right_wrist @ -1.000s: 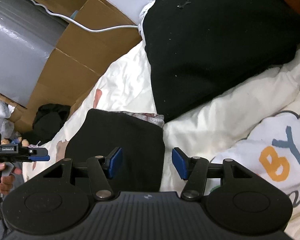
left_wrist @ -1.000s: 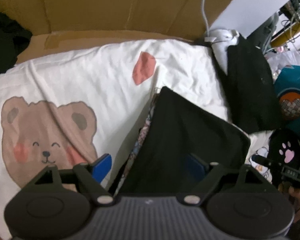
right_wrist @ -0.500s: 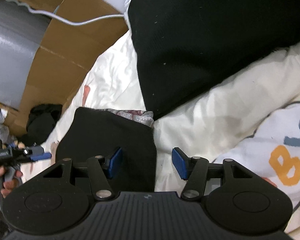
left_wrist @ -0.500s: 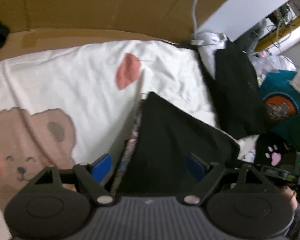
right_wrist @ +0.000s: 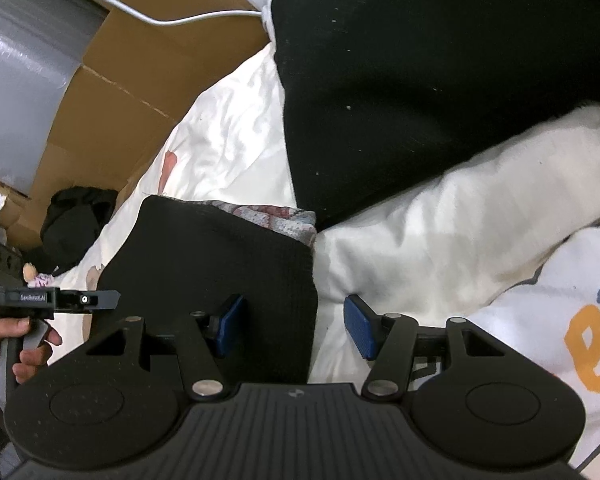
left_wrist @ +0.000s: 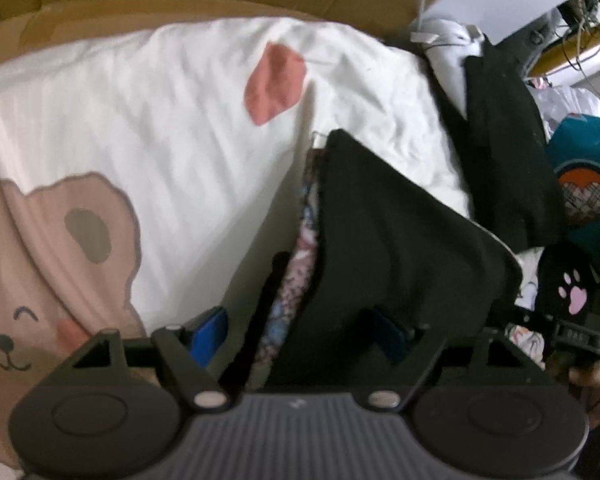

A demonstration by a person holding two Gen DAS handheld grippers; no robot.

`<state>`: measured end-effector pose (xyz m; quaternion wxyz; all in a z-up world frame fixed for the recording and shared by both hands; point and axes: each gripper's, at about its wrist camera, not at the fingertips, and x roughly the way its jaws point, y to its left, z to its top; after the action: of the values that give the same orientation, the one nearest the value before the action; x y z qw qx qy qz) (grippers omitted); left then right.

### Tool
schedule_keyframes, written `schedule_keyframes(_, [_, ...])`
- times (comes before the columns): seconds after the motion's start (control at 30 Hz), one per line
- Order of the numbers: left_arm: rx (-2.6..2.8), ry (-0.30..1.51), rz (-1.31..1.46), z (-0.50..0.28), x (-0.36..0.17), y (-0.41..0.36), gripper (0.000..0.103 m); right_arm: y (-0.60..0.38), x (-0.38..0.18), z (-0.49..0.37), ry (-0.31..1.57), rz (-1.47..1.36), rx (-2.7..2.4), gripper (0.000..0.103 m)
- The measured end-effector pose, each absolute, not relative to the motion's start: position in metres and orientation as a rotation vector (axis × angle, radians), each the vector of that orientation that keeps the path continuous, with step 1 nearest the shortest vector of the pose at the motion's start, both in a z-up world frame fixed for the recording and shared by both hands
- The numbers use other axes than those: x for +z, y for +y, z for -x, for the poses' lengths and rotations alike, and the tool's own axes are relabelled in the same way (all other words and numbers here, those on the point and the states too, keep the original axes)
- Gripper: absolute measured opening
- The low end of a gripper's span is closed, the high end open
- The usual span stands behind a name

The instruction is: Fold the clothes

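Two garments matter to you here, and both lie on the white bear-print bedspread point(left_wrist: 172, 128) that fills most of either view. Larger of them is the loose black garment point(right_wrist: 420, 80) spread toward the far right of the bed, its edges irregular; it looks not yet folded, so I judge it is work left for you. Smaller is the folded black piece point(right_wrist: 216, 264) lying just ahead of both tools, squared into a compact rectangle with a patterned floral layer point(left_wrist: 300, 264) showing along its left edge and far end. That one looks finished, or close to it.

Your left gripper point(left_wrist: 300, 330) hangs over the folded piece's near left edge with its jaws wide apart, one blue pad over the bedspread and the other over the black cloth, holding nothing. Your right gripper point(right_wrist: 296, 328) sits at the near right corner of the same piece, jaws likewise apart and empty, straddling the cloth's edge.

By my reading, one item is done; the larger black garment comes next.
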<state>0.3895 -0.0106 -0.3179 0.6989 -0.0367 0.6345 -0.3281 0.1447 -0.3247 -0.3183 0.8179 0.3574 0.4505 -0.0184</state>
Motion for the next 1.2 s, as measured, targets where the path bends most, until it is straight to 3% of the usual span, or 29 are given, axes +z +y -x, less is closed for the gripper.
schedule_keyframes(0.33, [-0.717, 1.399, 0.085, -0.384, -0.321, -0.014, 0.083, -0.317, -0.317, -0.147, 0.934, -0.694, -0.032, 0.062])
schedule_keyframes(0.5, [-0.729, 1.397, 0.073, -0.385, -0.323, -0.021, 0.098, -0.32, -0.317, -0.151, 0.954, -0.706, -0.023, 0.063])
schedule_keyframes(0.57, [-0.73, 1.396, 0.068, -0.386, -0.324, -0.026, 0.103, -0.318, -0.317, -0.152, 0.963, -0.694, -0.015, 0.069])
schedule_keyframes(0.77, [-0.701, 1.378, 0.046, -0.383, -0.325, -0.035, 0.103, -0.301, -0.315, -0.155, 0.991, -0.633, 0.035, 0.094])
schedule_keyframes(1.2, [-0.631, 1.394, 0.128, -0.389, -0.324, -0.033, 0.103, -0.301, -0.316, -0.144, 0.928, -0.728, -0.032, 0.101])
